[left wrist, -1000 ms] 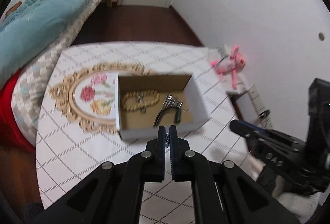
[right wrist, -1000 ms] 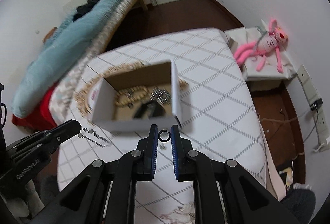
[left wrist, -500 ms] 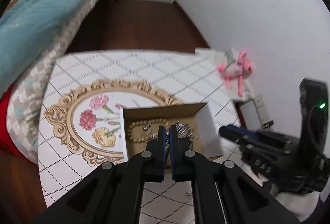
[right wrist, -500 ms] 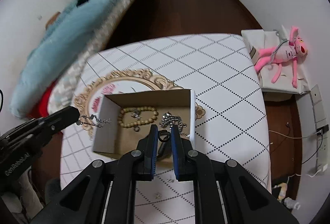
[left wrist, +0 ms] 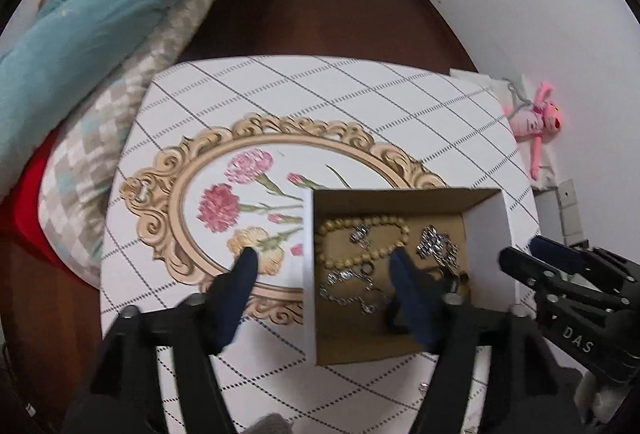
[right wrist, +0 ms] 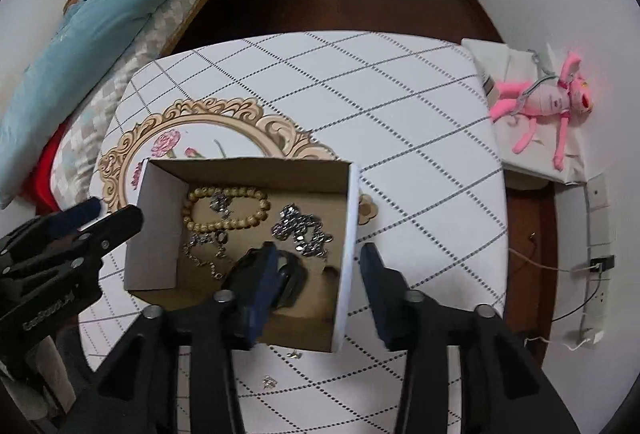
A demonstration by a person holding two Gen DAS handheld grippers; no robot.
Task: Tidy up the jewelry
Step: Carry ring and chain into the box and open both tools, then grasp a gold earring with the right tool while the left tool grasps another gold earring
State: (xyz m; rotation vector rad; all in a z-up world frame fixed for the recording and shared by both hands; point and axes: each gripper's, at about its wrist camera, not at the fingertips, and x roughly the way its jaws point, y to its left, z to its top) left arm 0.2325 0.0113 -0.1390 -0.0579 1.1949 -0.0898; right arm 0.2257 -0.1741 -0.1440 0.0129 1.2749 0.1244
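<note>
A white cardboard box (left wrist: 490, 234) (right wrist: 349, 218) with a brown inside stands on the table. In it lie a wooden bead bracelet (left wrist: 362, 226) (right wrist: 226, 194), a silver chain (left wrist: 348, 286) (right wrist: 202, 250), a silver cluster (left wrist: 436, 244) (right wrist: 302, 226) and a dark piece (right wrist: 292, 278). My left gripper (left wrist: 322, 260) is open and empty, its fingers straddling the box's left wall. My right gripper (right wrist: 318, 260) is open and empty, straddling the box's right wall.
The table has a white checked cloth (right wrist: 400, 122) with a gold-framed flower print (left wrist: 240, 194). Two small silver pieces (right wrist: 268, 380) lie on the cloth near the box. A bed (left wrist: 80, 34) is at the left, a pink plush toy (right wrist: 548, 102) at the right.
Both grippers have opened above the box. The silver chain from the left gripper and the ring from the right gripper now lie in the box.
</note>
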